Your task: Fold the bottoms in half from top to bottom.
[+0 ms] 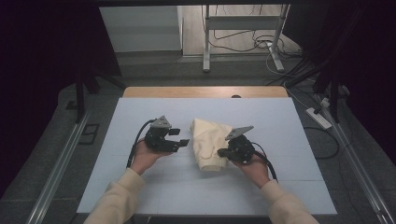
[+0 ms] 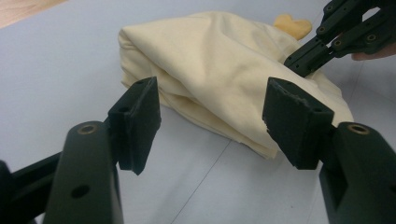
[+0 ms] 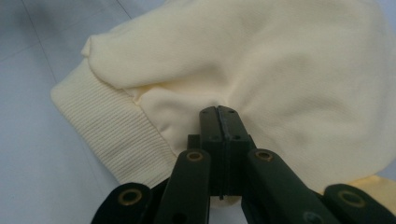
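A folded cream garment [image 1: 208, 140] lies in the middle of the white mat [image 1: 140, 112]. My left gripper [image 1: 180, 137] is just left of it, a small gap away. In the left gripper view its jaws stand open [image 2: 210, 121], facing the garment's [image 2: 210, 60] folded edge with nothing between them. My right gripper [image 1: 220, 152] is at the garment's near right side. Its jaws are shut [image 3: 218, 109] and their tips pinch a pucker of the cloth [image 3: 280, 70] just above the ribbed hem [image 3: 107, 135]. The right gripper [image 2: 299, 63] also appears in the left gripper view, on the cloth.
The mat covers a wooden table whose far edge [image 1: 205, 91] shows bare. On the floor, a power strip [image 1: 319, 117] and cables lie to the right, and a frame's legs [image 1: 206, 56] stand beyond the table.
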Available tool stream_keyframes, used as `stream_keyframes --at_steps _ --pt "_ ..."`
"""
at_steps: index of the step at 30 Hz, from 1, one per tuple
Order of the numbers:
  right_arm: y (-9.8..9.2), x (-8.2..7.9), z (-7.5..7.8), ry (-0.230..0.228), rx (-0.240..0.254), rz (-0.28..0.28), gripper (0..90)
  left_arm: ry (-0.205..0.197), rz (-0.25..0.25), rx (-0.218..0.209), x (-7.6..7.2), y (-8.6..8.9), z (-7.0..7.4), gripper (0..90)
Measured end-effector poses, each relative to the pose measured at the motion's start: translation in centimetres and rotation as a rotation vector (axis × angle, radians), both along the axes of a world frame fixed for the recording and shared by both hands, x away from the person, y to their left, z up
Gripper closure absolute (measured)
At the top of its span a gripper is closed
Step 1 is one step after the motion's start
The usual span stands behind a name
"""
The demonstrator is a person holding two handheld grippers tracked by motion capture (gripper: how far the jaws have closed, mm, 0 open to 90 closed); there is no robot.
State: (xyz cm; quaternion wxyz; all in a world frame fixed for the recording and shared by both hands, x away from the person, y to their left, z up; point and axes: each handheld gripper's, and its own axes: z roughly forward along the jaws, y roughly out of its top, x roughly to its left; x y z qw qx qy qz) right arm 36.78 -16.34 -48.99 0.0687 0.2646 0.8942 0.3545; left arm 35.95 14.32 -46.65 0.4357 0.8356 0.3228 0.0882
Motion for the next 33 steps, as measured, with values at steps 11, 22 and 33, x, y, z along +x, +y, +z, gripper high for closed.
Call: stream_keyframes --at_steps 11,22,33 --pt "-1.3 -1.1 2.0 -0.062 0.054 -0.017 88.7 0.014 -0.005 -0.004 -0.7 -0.2 -0.4 35.2" --pt "-4.7 -2.3 1.9 -0.07 0.062 -0.048 88.5 0.024 0.003 0.003 -2.0 0.3 -0.9 34.5" --pt "-8.0 -3.3 0.5 -0.058 0.043 -0.117 53.4 0.043 0.026 -0.008 -3.9 1.8 -1.6 34.2"
